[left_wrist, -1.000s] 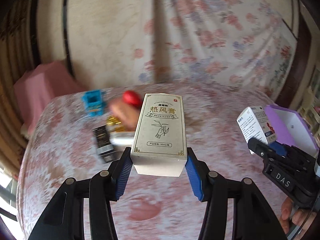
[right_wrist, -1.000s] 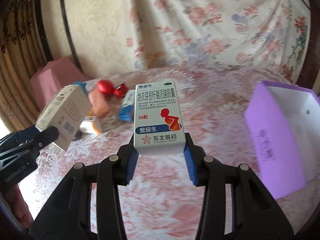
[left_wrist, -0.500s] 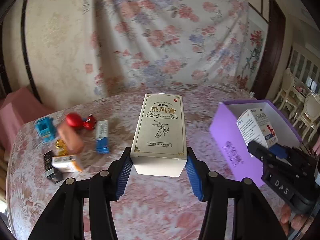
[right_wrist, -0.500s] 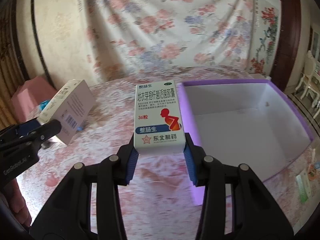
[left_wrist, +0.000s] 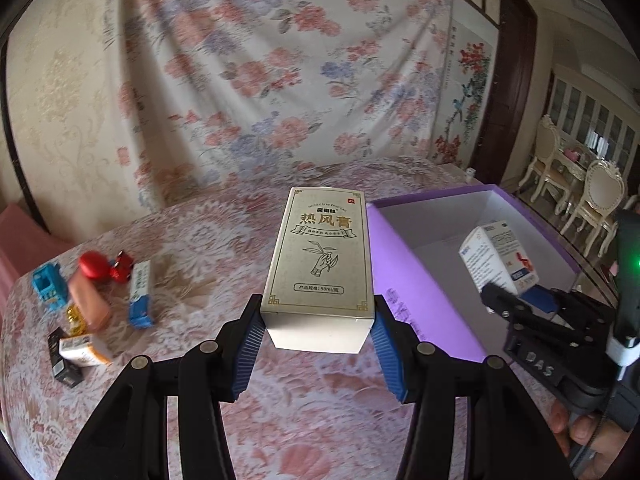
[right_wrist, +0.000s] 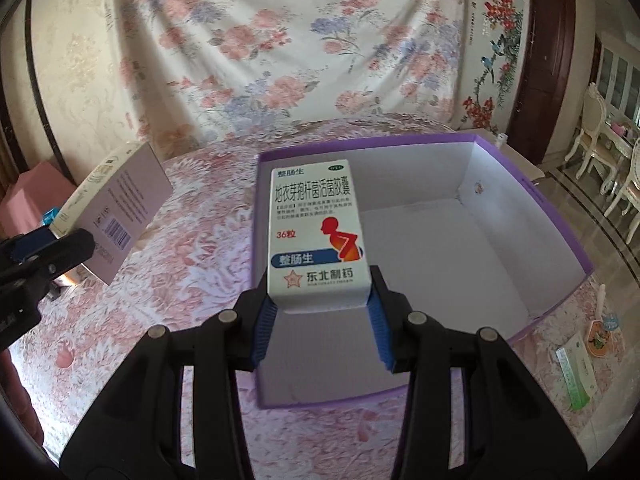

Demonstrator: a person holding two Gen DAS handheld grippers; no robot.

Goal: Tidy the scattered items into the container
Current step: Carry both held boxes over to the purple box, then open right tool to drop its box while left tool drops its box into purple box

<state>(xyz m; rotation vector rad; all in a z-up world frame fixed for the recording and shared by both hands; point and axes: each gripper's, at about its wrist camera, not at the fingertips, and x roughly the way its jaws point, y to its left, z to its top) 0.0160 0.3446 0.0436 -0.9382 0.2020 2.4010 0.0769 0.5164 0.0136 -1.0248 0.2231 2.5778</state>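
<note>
The left gripper (left_wrist: 318, 330) clamps a cream box (left_wrist: 320, 264) beside the purple container (right_wrist: 560, 216). The right gripper (right_wrist: 322, 320) pinches a white medicine box (right_wrist: 316, 236) over the container's open inside; other items (left_wrist: 92, 304) lie scattered on the table (left_wrist: 208, 240).

1. Your way into the purple box (right_wrist: 552, 216) is open from above; its white floor lies bare.
2. Left, a cluster of small items (left_wrist: 96, 304) crowds the table (left_wrist: 208, 240).
3. Right of the box, what looks like a green packet (right_wrist: 576, 368) lies near.
</note>
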